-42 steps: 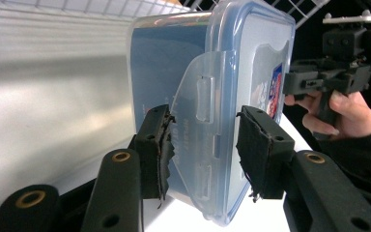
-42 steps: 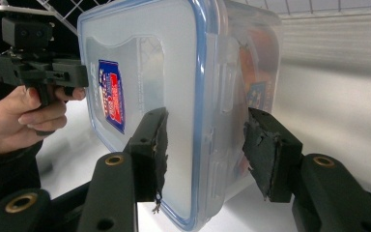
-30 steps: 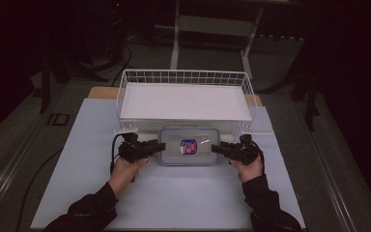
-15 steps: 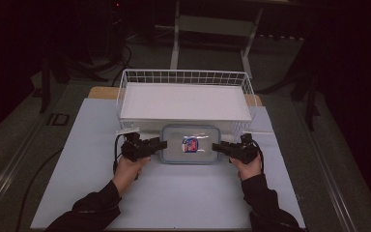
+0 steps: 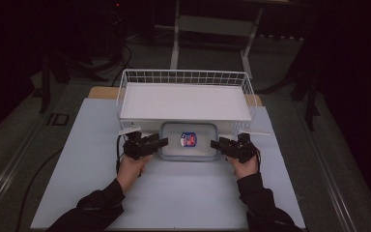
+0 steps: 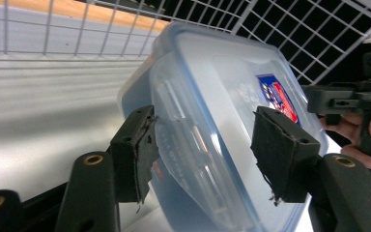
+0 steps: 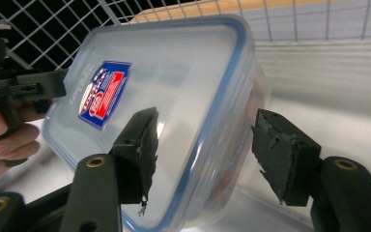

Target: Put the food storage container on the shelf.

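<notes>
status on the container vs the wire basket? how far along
Done: the lidded container sits on the table against the wire basket, lid on. In hand: left gripper and right gripper straddle its two ends, jaws open, not clamped. Left, presumably: grip, lift, place in the basket, which holds nothing yet.

The plastic container [image 5: 189, 141] now sits a little farther from the table's near edge than a second ago, close against the front wall of the wire basket [image 5: 185, 77]. The left gripper [image 5: 160, 141] and right gripper [image 5: 215, 143], straddling its two short ends, have advanced with it.
</notes>
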A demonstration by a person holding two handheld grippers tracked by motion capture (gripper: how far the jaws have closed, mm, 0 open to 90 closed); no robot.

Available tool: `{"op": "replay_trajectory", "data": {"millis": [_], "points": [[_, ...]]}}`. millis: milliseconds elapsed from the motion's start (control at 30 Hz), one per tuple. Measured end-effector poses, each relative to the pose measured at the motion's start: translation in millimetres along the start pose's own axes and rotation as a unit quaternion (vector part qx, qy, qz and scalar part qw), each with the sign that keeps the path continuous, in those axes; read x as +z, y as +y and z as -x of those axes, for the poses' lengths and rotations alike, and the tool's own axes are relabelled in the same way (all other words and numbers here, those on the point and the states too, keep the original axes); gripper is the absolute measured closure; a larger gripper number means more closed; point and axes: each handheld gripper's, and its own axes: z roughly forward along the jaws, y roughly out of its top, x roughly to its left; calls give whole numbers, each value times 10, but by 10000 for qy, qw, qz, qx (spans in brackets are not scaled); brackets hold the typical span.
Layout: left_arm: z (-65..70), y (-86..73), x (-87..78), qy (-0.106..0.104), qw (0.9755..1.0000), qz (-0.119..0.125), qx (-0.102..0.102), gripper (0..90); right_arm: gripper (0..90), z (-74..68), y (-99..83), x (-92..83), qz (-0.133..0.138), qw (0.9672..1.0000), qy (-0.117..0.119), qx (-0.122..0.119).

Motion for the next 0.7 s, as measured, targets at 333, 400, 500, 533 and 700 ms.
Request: {"op": "replay_trajectory", "data": {"millis": [333,400,500,533,700], "points": [[17,16,6,112,9999,40,36,389,379,-7,66,57,105,9995,-292,35],[40,23,-23,30,9999,94,18,384,380,-34,71,47,80,9994,-349,3],[72,41,-83,-92,9998,127,135,342,379,-84,63,26,48,9993,-359,-112],[78,44,-97,-131,9997,121,178,306,379,-107,56,10,63,9992,-356,-162],[155,41,-151,-204,9988,-146,422,180,381,-232,30,-80,110,9988,-349,-324]]}}
